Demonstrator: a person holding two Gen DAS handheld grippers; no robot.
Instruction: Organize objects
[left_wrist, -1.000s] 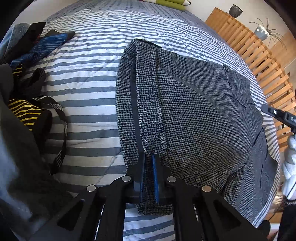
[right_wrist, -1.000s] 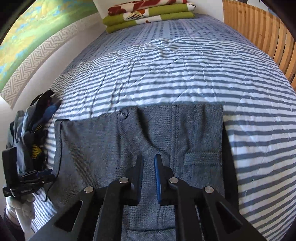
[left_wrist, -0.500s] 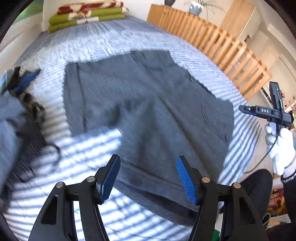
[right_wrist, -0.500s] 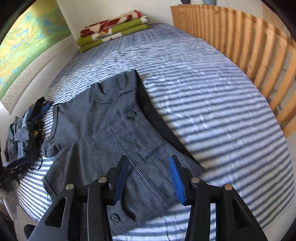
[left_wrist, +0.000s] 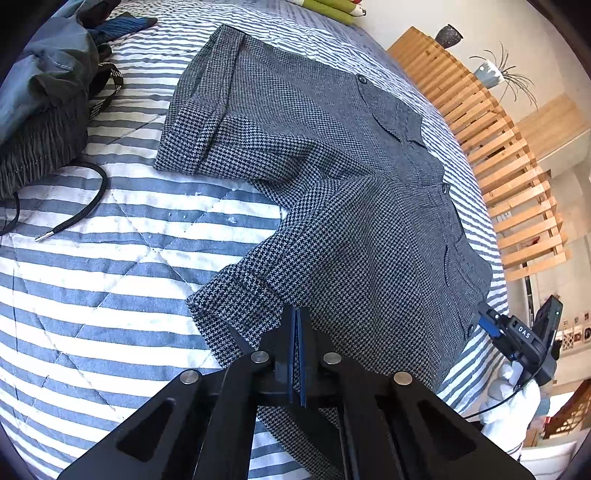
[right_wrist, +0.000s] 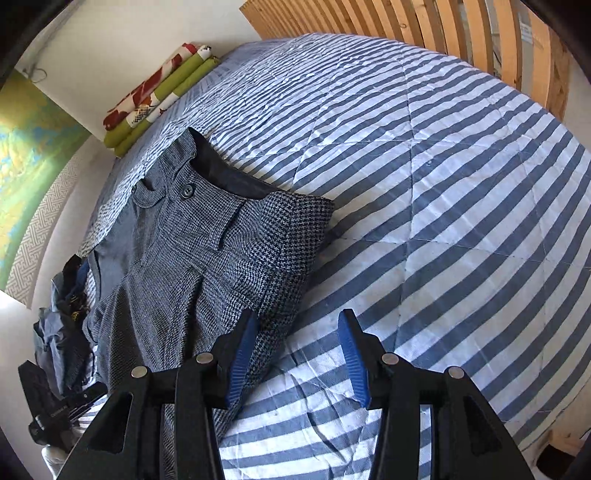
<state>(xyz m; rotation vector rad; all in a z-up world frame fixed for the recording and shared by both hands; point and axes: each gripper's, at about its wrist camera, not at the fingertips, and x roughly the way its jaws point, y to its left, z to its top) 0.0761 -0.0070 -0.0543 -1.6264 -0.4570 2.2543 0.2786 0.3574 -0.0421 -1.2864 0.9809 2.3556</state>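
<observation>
Grey houndstooth shorts (left_wrist: 332, 177) lie spread on the striped bed, both cuffed legs pointing left. My left gripper (left_wrist: 297, 325) is shut on the hem of the nearer leg. In the right wrist view the shorts (right_wrist: 207, 258) lie left of centre with the buttoned waistband up. My right gripper (right_wrist: 299, 339) is open at the waistband's near corner, its left finger (right_wrist: 242, 350) over the fabric edge, its right finger over bare bedspread. The right gripper also shows in the left wrist view (left_wrist: 517, 339).
A pile of dark clothes (left_wrist: 44, 92) with a black drawstring (left_wrist: 74, 218) lies at the bed's left. Folded green and red blankets (right_wrist: 155, 96) sit at the far end. A wooden slatted rail (left_wrist: 498, 147) borders the bed's right side. The bedspread (right_wrist: 443, 184) is striped.
My left gripper came down and shut on the near leg's hem after being open above the shorts. My right gripper opened wider and dropped to the waistband corner.
</observation>
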